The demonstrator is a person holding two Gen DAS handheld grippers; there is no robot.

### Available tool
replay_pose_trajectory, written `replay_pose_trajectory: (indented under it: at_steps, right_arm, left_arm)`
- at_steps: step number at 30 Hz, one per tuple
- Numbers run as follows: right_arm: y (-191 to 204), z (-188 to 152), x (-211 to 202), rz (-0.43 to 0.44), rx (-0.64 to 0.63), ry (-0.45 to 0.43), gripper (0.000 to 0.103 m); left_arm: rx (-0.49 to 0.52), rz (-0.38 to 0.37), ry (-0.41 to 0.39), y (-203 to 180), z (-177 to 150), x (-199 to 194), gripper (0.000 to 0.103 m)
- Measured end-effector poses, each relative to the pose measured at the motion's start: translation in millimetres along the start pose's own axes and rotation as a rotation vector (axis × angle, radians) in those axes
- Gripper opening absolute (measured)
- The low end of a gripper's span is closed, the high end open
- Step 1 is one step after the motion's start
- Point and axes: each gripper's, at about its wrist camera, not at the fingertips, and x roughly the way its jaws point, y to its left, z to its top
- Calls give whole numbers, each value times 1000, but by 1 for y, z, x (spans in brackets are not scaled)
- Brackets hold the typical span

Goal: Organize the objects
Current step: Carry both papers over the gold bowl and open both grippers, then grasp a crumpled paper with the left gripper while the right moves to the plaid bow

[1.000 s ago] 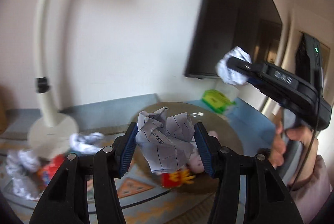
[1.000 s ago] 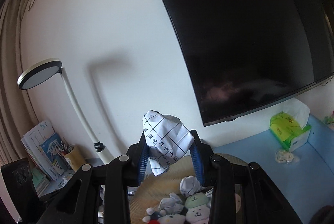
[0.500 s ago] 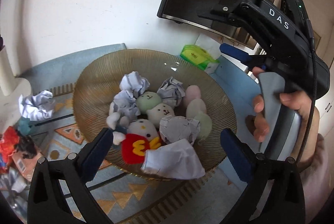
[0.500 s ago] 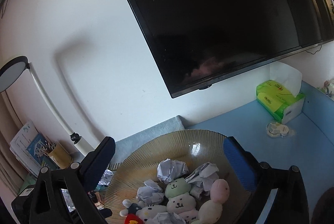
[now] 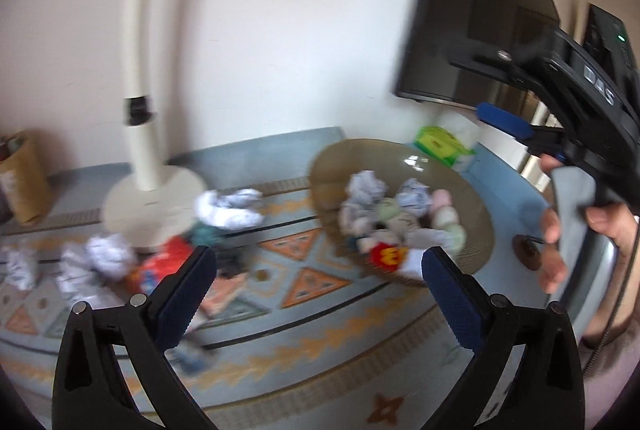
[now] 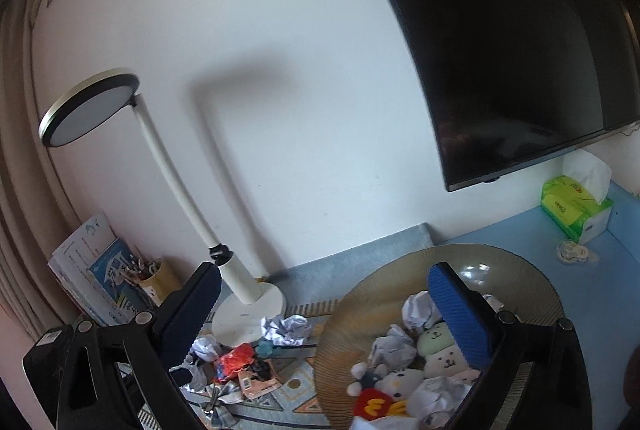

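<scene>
A brown ribbed bowl [image 5: 476, 205] [image 6: 532, 282] on the patterned mat holds several crumpled paper balls [image 6: 416, 310] and small plush toys [image 6: 440, 358]. My left gripper [image 5: 316, 282] is open and empty, above the mat to the left of the bowl. My right gripper [image 6: 324, 302] is open and empty, above the bowl's left rim; its body shows at the right of the left wrist view [image 5: 580, 97]. More crumpled paper [image 5: 228, 207] [image 6: 286, 328] and a red wrapper [image 5: 164, 262] [image 6: 236, 356] lie near the lamp base.
A white desk lamp [image 6: 168, 197] [image 5: 148, 205] stands left of the bowl. A green tissue box [image 6: 576, 201] [image 5: 440, 143] sits at the back right under a wall-mounted black screen [image 6: 500, 29]. Books and a pen cup [image 6: 152, 276] stand at the far left.
Both grippers opened and dropped their paper balls into the bowl. The left gripper has since swung left toward the litter by the lamp; the right view has shifted left too.
</scene>
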Motion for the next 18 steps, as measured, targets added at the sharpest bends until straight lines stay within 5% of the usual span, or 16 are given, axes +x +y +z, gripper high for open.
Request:
replay_pose_trajectory:
  at_steps: [13,18]
  right_arm:
    - [120,-93,42,82,-133,180,103]
    - [146,-154,74,23,-225,319,103]
  left_arm:
    - [-135,364,98,192,-79,-60,102]
    - [-148,479,171,249,-108,-47,102]
